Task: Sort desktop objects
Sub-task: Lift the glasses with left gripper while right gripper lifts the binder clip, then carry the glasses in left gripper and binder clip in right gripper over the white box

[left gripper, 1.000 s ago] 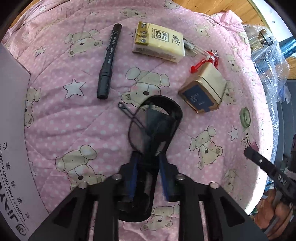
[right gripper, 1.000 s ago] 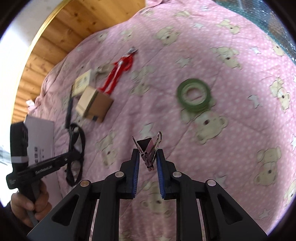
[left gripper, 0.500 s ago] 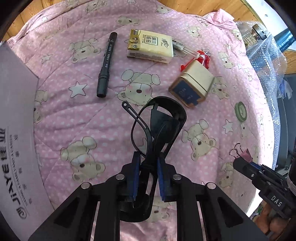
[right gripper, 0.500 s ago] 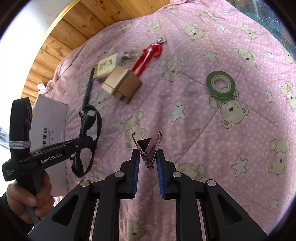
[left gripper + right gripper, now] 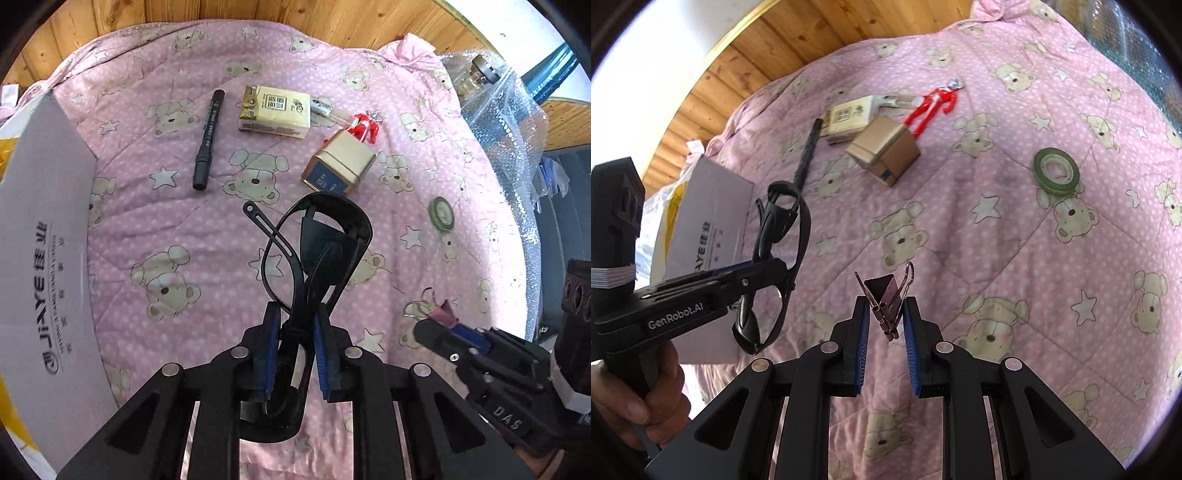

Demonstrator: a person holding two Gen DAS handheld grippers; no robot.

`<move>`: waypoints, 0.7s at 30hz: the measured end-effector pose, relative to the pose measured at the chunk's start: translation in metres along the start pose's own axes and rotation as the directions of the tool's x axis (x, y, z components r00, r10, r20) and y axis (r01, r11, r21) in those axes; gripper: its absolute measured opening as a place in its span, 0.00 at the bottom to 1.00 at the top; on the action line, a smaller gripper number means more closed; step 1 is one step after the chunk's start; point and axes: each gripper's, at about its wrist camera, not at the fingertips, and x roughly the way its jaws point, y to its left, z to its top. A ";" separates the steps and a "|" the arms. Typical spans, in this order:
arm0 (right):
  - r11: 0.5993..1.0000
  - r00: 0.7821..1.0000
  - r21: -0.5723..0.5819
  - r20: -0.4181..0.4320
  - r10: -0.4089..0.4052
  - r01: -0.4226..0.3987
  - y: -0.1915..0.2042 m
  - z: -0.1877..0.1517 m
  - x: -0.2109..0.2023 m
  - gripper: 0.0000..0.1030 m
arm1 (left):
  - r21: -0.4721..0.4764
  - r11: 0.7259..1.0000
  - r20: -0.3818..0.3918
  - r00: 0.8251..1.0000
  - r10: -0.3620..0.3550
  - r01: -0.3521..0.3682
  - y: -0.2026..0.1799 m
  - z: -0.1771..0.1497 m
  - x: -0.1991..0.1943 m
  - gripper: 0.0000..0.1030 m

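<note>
the left hand-held gripper (image 5: 295, 325) is closed on a pair of black glasses (image 5: 317, 243), its blue pads pinching the folded frame, which is lifted clear of the pink bear-print blanket (image 5: 155, 236) and juts forward with one temple arm splayed to the left. the right hand-held gripper (image 5: 886, 325) is clamped on a binder clip (image 5: 886, 302), whose dark body points away and whose wire handles sit between the blue pads; it too is held above the blanket. in the right wrist view the left hand-held gripper comes in from the left edge with the glasses in front of it, and a hand (image 5: 624, 402) wraps its grip at the lower left. at the far side of the blanket lie a black marker (image 5: 208, 138), a yellow tissue pack (image 5: 275, 110) just right of it, and a small clear tube (image 5: 327, 109) touching the pack's right end. nearer and to the right is a gold tin box (image 5: 340, 162) with a blue face, tipped on its side, and a red toy figure (image 5: 365, 125) just beyond it. a roll of green tape (image 5: 441, 213) lies flat further right, well apart from the others. a white cardboard box (image 5: 40, 258) with printed lettering stands along the left edge of the blanket. bubble wrap (image 5: 506, 110) with a glass jar (image 5: 476, 72) on it is heaped at the far right.
</note>
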 end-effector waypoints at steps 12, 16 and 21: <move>0.996 1.000 -0.092 0.011 0.018 -0.017 0.036 -0.018 -0.015 0.19 | -0.022 0.999 0.054 0.998 -0.024 0.025 -0.009 -0.025 -0.028 0.18; 0.992 1.000 -0.127 0.017 0.024 -0.022 0.049 -0.023 -0.021 0.19 | -0.038 0.999 0.082 0.996 -0.031 0.034 -0.007 -0.034 -0.044 0.18; 0.984 0.999 -0.174 0.027 0.034 -0.029 0.068 -0.025 -0.029 0.19 | -0.066 0.997 0.125 0.992 -0.028 0.037 0.003 -0.043 -0.067 0.18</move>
